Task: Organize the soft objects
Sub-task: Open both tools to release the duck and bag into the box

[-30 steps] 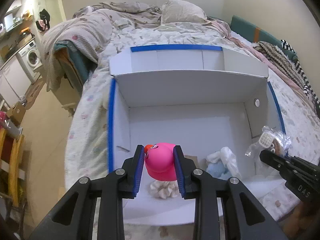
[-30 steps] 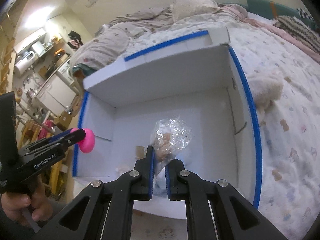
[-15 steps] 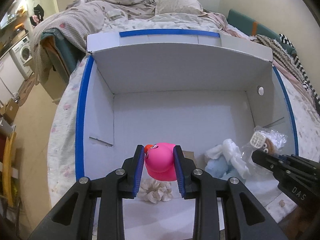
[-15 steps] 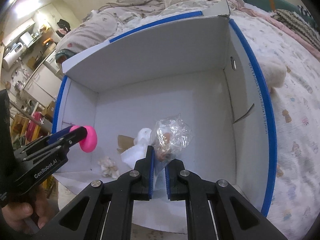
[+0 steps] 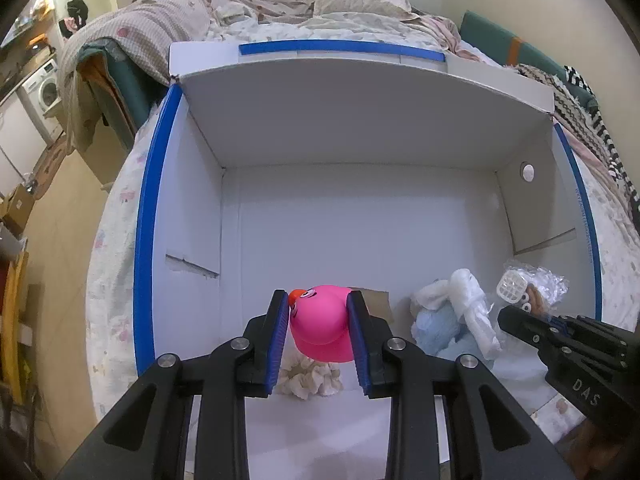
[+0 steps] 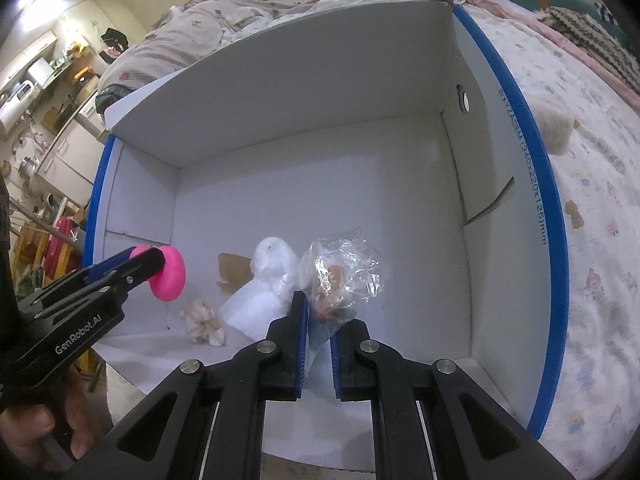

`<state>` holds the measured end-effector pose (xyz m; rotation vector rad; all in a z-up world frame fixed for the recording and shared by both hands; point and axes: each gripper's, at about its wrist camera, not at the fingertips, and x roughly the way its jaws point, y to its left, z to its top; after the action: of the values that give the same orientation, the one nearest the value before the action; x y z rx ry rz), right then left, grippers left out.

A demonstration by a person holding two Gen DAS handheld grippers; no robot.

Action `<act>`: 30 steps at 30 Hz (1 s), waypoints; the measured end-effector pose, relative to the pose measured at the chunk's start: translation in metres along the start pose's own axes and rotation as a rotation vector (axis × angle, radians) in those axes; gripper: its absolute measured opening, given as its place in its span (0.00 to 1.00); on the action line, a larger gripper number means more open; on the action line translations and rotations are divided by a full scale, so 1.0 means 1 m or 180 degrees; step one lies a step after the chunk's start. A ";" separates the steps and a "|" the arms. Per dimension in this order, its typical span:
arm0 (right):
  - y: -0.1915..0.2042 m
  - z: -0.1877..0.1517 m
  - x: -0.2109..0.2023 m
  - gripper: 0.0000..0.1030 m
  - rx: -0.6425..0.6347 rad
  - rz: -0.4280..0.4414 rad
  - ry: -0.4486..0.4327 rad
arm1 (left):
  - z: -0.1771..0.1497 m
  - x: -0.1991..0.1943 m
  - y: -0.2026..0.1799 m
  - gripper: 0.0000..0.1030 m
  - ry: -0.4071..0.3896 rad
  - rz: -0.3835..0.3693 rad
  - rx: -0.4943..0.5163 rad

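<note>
Pink toy (image 5: 322,322) sits clamped in left gripper (image 5: 320,340) jaws; right gripper (image 6: 318,344) pinches plastic bag (image 6: 344,276).

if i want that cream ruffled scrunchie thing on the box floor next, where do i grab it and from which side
Take the cream scrunchie from straight above, pinching across its bunched ruffles at the middle. It lies flat and loose on the floor of the white box, low, so a side approach would likely just push it. Its right is crowded by the white and blue plush. The pink duck, held in the left hand-held gripper, hangs over it.
</note>
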<state>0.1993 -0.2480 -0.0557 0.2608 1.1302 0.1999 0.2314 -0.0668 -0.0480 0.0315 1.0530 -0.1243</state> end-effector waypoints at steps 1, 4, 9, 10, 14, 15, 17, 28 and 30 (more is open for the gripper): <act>0.000 0.001 0.001 0.11 0.0005 -0.0001 0.0006 | -0.001 0.000 0.000 0.26 0.0006 -0.0004 -0.0009; -0.001 0.001 0.001 0.11 0.0021 0.0008 0.0012 | -0.002 0.002 0.000 0.26 0.0016 0.0018 -0.0004; -0.001 0.001 0.002 0.12 0.0062 0.0043 0.0053 | -0.002 0.004 0.002 0.26 0.0035 0.0059 -0.0052; -0.002 0.001 0.003 0.12 0.0074 0.0051 0.0068 | -0.002 0.004 0.001 0.26 0.0035 0.0063 -0.0059; -0.002 0.000 0.005 0.17 0.0085 0.0071 0.0085 | -0.002 0.004 0.001 0.26 0.0040 0.0050 -0.0056; -0.002 0.000 0.005 0.22 0.0084 0.0069 0.0084 | -0.002 0.004 0.001 0.26 0.0042 0.0041 -0.0056; -0.002 0.000 0.005 0.33 0.0092 0.0056 0.0073 | -0.002 0.004 0.002 0.28 0.0048 0.0033 -0.0057; -0.006 0.005 -0.001 0.83 0.0212 0.0103 -0.0070 | 0.002 -0.008 0.006 0.59 -0.0094 0.0051 -0.0112; -0.004 0.006 -0.002 0.88 0.0211 0.0107 -0.0116 | 0.002 -0.009 0.007 0.59 -0.0102 0.0065 -0.0132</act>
<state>0.2038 -0.2530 -0.0527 0.3412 1.0981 0.1872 0.2294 -0.0593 -0.0395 0.0027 1.0227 -0.0843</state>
